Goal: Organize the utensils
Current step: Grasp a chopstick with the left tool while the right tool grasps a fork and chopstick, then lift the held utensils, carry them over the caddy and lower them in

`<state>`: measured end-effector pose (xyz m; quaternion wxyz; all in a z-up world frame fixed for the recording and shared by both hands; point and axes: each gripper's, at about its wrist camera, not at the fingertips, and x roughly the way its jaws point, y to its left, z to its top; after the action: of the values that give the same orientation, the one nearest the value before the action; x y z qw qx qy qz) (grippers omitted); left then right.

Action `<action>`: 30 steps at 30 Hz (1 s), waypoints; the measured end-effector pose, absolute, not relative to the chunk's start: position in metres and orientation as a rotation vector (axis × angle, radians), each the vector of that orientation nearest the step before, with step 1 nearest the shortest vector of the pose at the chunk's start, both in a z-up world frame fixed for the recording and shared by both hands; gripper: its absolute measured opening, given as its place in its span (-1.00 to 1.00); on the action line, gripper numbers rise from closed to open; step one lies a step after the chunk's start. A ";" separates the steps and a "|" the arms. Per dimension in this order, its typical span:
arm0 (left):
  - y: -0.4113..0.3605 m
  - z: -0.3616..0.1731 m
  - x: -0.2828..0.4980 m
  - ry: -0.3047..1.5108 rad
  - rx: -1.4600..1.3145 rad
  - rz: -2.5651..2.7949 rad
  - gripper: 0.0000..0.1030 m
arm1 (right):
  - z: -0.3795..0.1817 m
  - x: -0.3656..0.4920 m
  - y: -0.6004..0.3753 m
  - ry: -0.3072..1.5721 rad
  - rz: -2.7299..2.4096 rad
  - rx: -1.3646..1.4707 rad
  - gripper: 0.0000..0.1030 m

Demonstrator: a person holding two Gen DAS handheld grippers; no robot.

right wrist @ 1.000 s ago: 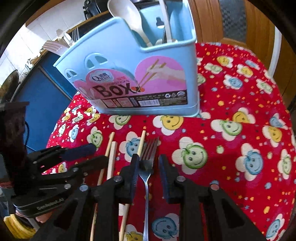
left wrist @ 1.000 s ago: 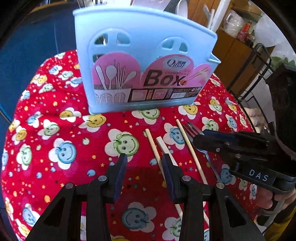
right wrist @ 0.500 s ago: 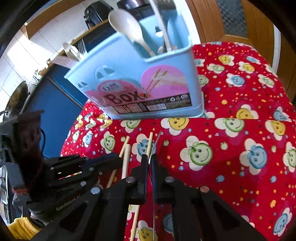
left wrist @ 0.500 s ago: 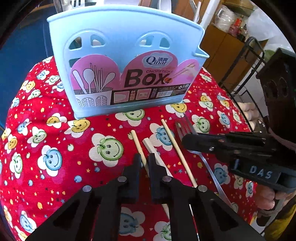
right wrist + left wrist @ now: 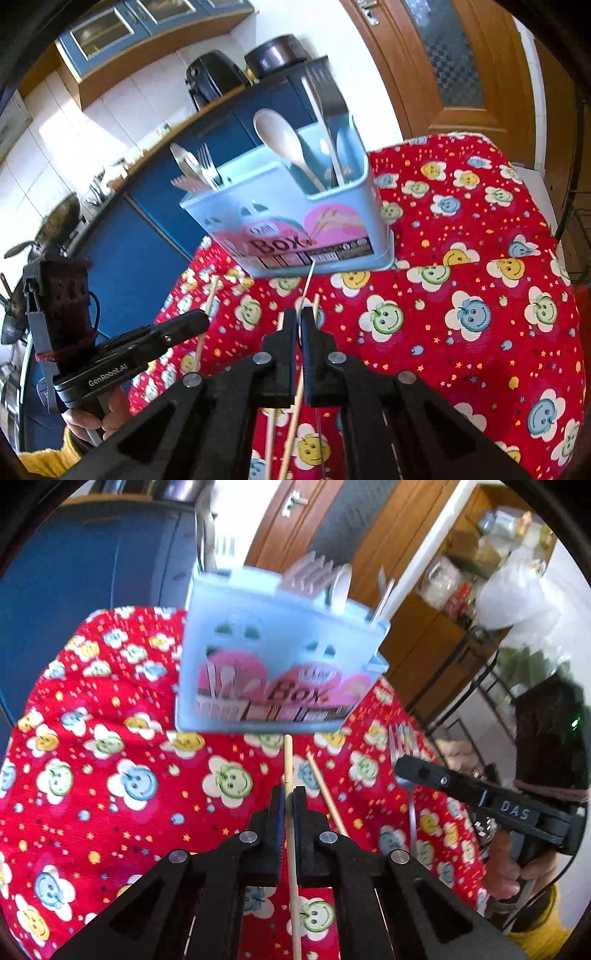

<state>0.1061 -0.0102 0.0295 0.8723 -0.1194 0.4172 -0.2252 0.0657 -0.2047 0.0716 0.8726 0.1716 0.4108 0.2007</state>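
A light blue utensil box (image 5: 280, 664) stands at the back of the red smiley-face cloth (image 5: 110, 775); it also shows in the right wrist view (image 5: 295, 229), holding spoons and forks. My left gripper (image 5: 288, 801) is shut on a wooden chopstick (image 5: 289, 760), lifted off the cloth and pointing at the box. My right gripper (image 5: 298, 321) is shut on a metal fork (image 5: 307, 284), seen edge-on; in the left wrist view the fork (image 5: 404, 746) sticks out of that gripper. Another chopstick (image 5: 325, 790) lies on the cloth.
Two chopsticks (image 5: 291, 424) lie on the cloth under my right gripper. A blue cabinet (image 5: 129, 258) stands behind the table on the left. A wooden door (image 5: 461, 66) and a black wire rack (image 5: 461, 686) are to the right.
Both grippers have risen off the cloth and pulled back from the box, the left with a chopstick and the right with the fork. One second ago both were open.
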 end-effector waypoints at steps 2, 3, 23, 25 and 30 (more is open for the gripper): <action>-0.003 0.042 0.099 0.826 -0.263 -0.470 -0.93 | 0.081 0.060 -0.206 0.815 0.405 0.369 -0.93; 0.000 0.049 0.096 0.798 -0.271 -0.473 -0.93 | 0.085 0.058 -0.206 0.797 0.400 0.370 -0.93; 0.021 0.152 0.111 0.501 -0.244 -0.436 -0.93 | 0.168 0.073 -0.215 0.581 0.340 0.326 -0.93; 0.024 0.160 0.117 0.484 -0.247 -0.424 -0.93 | 0.173 0.077 -0.215 0.572 0.341 0.324 -0.93; 0.029 0.184 0.131 0.420 -0.253 -0.417 -0.93 | 0.186 0.089 -0.214 0.552 0.335 0.301 -0.93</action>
<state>0.1308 0.0289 0.1844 0.9487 -0.1242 0.2063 -0.2049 0.0894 -0.2144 0.1858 0.9372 0.1473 0.2703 0.1638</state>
